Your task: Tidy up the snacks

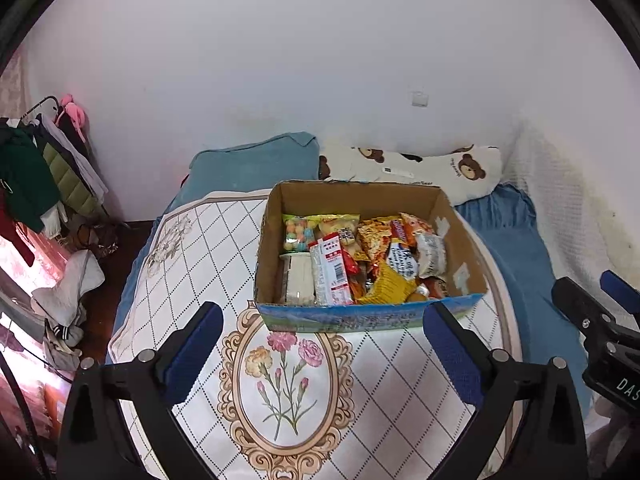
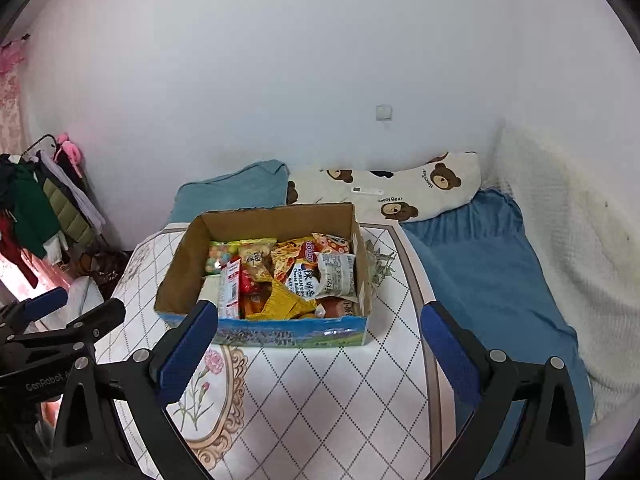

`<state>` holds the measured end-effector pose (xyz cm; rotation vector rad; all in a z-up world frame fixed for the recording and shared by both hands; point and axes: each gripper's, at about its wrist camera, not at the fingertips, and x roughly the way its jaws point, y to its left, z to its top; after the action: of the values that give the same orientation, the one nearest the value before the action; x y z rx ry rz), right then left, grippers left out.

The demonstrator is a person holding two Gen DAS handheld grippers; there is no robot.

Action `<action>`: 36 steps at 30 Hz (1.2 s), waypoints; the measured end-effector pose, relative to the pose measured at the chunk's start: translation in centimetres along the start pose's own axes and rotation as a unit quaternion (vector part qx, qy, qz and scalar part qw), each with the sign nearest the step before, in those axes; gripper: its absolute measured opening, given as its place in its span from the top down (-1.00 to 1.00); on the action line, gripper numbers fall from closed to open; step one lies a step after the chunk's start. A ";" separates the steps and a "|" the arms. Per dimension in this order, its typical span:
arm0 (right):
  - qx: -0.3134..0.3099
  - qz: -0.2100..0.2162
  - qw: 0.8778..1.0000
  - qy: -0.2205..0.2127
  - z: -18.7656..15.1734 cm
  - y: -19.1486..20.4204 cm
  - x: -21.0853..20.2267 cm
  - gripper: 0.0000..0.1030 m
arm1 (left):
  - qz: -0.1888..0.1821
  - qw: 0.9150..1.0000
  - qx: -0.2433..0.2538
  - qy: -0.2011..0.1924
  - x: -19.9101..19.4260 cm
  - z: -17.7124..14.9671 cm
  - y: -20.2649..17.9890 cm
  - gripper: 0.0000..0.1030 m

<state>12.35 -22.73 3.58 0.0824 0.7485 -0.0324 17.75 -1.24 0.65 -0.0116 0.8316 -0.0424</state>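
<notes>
Showing only rightward: leaf print (image 2: 378,266) beside box (image 2: 280,332).

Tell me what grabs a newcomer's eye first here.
The cardboard box crammed with bright snack packets, sitting on a cloth with a framed flower print. Behind it, a bear-print pillow lies against the white wall. Both the left gripper and the right gripper hang open before the box.
</notes>
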 end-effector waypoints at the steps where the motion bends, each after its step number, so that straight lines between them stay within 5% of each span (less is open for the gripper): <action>1: 0.000 -0.002 1.000 0.002 0.1 0.0 0.5 -1.00 | 0.001 1.000 -0.001 0.002 0.5 0.1 0.1 -0.99; 15: 0.000 -0.016 1.000 0.018 0.3 -0.7 7.4 -1.00 | 0.020 0.999 0.004 0.035 6.5 0.7 -0.4 -0.99; 36: 0.004 -0.009 0.999 0.038 -0.7 -0.6 10.2 -1.00 | 0.022 0.999 0.009 0.036 7.0 0.7 -0.5 -0.99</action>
<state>19.26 -23.27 -3.92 0.0848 0.8254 -0.0497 22.98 -2.08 -4.07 0.0259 0.9042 -0.0094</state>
